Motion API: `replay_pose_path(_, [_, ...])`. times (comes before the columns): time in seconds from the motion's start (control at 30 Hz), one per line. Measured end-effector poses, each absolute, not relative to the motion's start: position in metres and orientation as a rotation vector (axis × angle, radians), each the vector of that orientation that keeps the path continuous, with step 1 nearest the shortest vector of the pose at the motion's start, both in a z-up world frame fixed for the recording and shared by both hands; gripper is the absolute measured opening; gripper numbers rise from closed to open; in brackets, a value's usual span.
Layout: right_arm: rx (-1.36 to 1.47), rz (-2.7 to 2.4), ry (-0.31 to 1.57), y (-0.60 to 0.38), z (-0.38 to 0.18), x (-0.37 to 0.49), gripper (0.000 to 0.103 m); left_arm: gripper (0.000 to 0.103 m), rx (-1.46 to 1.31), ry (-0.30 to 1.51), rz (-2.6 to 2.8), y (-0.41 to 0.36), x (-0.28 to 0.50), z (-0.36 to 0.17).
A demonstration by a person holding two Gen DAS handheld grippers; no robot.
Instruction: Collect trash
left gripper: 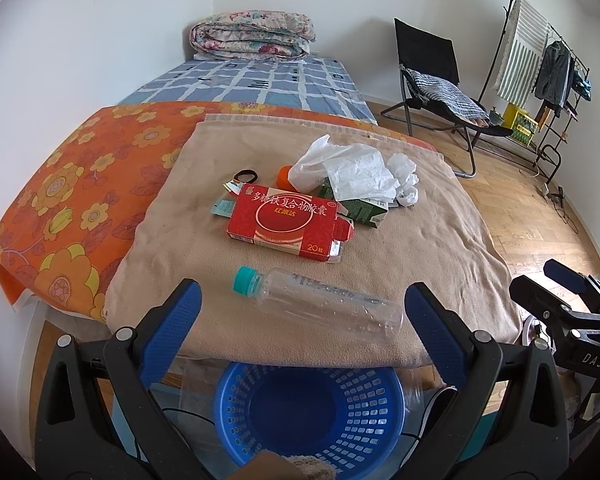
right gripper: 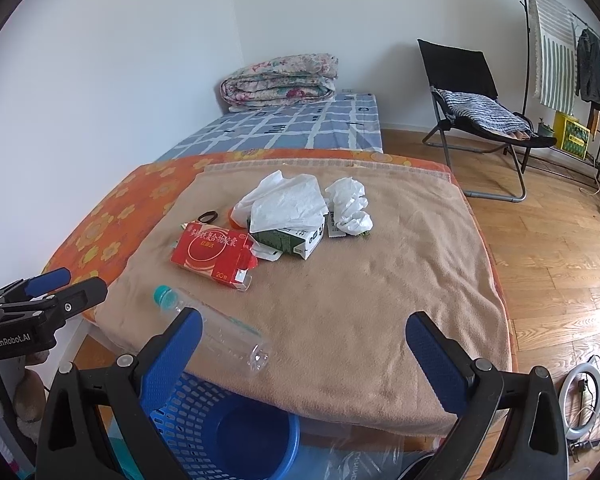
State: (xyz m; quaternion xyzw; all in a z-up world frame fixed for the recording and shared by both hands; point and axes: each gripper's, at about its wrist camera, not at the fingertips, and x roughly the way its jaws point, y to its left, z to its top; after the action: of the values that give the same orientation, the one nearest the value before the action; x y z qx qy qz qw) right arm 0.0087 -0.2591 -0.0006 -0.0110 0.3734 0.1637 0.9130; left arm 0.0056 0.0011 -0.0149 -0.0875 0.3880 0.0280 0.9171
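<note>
Trash lies on a tan blanket (left gripper: 440, 236) on the bed: a clear plastic bottle (left gripper: 320, 304) with a teal cap nearest the foot edge, a red box (left gripper: 284, 220), a green carton (left gripper: 364, 208), a white plastic bag (left gripper: 344, 172), crumpled white paper (left gripper: 406, 180), an orange cap (left gripper: 285, 175) and a black band (left gripper: 246, 176). A blue basket (left gripper: 308, 412) stands on the floor below the bed's edge. My left gripper (left gripper: 302, 316) is open and empty, just short of the bottle. My right gripper (right gripper: 304, 344) is open and empty, over the blanket's near edge (right gripper: 380, 300), to the right of the bottle (right gripper: 216, 328).
An orange flowered cover (left gripper: 72, 184) and a blue checked sheet (left gripper: 260, 80) with a folded quilt (left gripper: 254, 38) lie beyond. A black folding chair (left gripper: 436, 80) and a clothes rack (left gripper: 548, 68) stand on the wood floor to the right. A ring light (right gripper: 582, 404) lies on the floor.
</note>
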Motion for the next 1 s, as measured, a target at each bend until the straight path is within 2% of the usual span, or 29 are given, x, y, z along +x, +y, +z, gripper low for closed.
replay_pose_path(1.0, [-0.016, 0.334, 0.784, -0.2596, -0.0025, 0.0098, 0.103, 0.103, -0.176, 0.796, 0.058, 0.0052, 0.0065, -0.0149])
